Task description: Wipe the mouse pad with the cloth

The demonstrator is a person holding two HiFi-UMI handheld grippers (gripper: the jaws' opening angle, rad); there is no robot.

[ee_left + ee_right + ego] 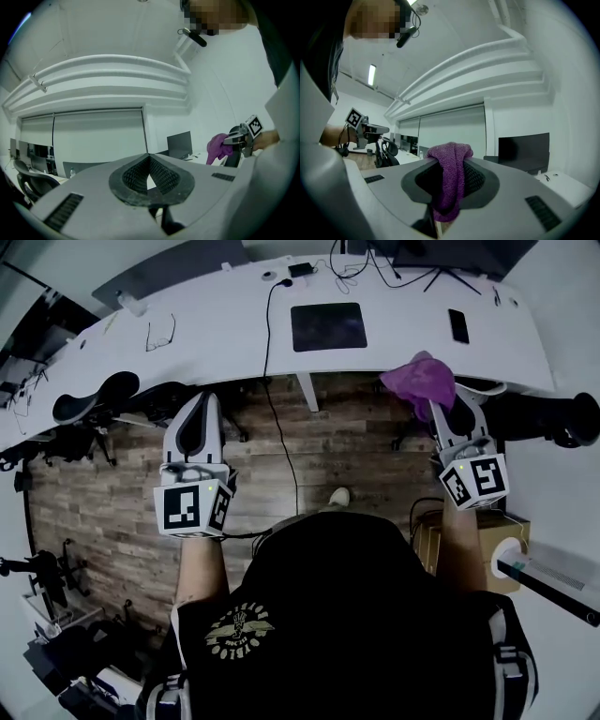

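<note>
The dark mouse pad [328,326] lies flat on the white curved desk [225,320], ahead of me. The purple cloth [420,379] is bunched up and pinched in my right gripper [434,401], which is held up in the air short of the desk's near edge, right of the pad. In the right gripper view the cloth [450,180] fills the gap between the jaws and pokes out above them. My left gripper [202,399] hovers over the wooden floor on the left, its jaws closed together with nothing between them [149,176]. From the left gripper view the cloth [217,147] shows far off to the right.
A black phone [458,325] lies right of the pad, and glasses [159,334] lie at the desk's left. A black cable [270,343] runs off the desk down to the floor. Office chairs [94,399] [553,418] stand on both sides. A cardboard box [492,532] sits near my right.
</note>
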